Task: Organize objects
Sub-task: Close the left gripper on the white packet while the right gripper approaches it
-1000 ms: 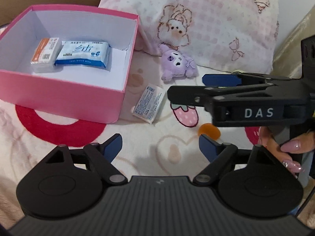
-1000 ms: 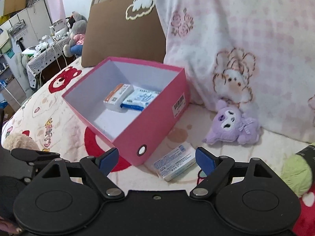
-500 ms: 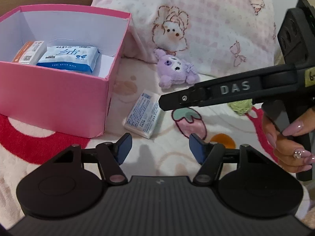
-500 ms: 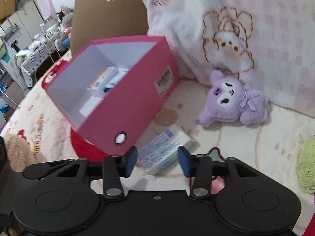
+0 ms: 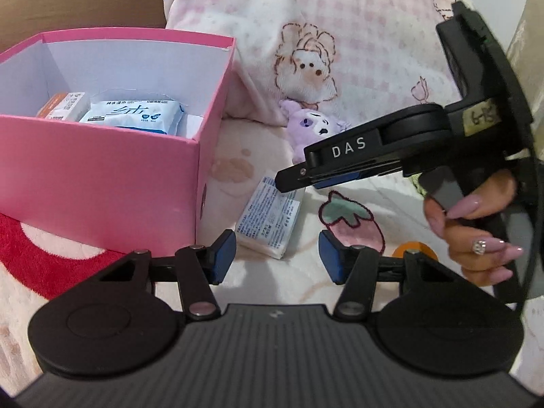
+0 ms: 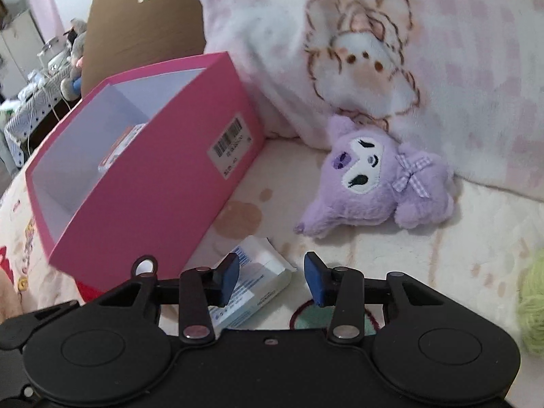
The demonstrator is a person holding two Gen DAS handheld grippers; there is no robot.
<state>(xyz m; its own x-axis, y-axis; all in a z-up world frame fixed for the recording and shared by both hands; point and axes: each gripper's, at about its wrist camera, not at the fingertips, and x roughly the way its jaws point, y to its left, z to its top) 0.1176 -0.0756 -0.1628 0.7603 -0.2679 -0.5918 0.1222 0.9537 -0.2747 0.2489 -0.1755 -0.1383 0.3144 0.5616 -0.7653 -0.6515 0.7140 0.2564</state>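
Note:
A white-and-blue tissue pack (image 5: 272, 219) lies on the bedspread beside the pink box (image 5: 102, 176). My left gripper (image 5: 277, 258) is at its near end with jaws closing; the pack's corner sits between the blue pads, untouched. My right gripper (image 5: 299, 178) reaches in from the right over the pack's far end. In the right wrist view the pack (image 6: 261, 278) lies between the right gripper's (image 6: 272, 277) narrowed fingers, with a gap at the right pad. The box (image 6: 153, 187) holds a blue wipes pack (image 5: 136, 115) and an orange-white carton (image 5: 63, 105).
A purple plush toy (image 6: 367, 183) lies against the pink patterned pillow (image 6: 374, 34) behind the pack. Green yarn (image 6: 533, 306) sits at the right edge. A hand (image 5: 476, 224) grips the right gripper's handle. Brown cardboard (image 6: 142, 17) stands behind the box.
Both grippers sank toward the tissue pack and their jaws narrowed. The right gripper swung in over the pack's far end; the box and plush stayed put.

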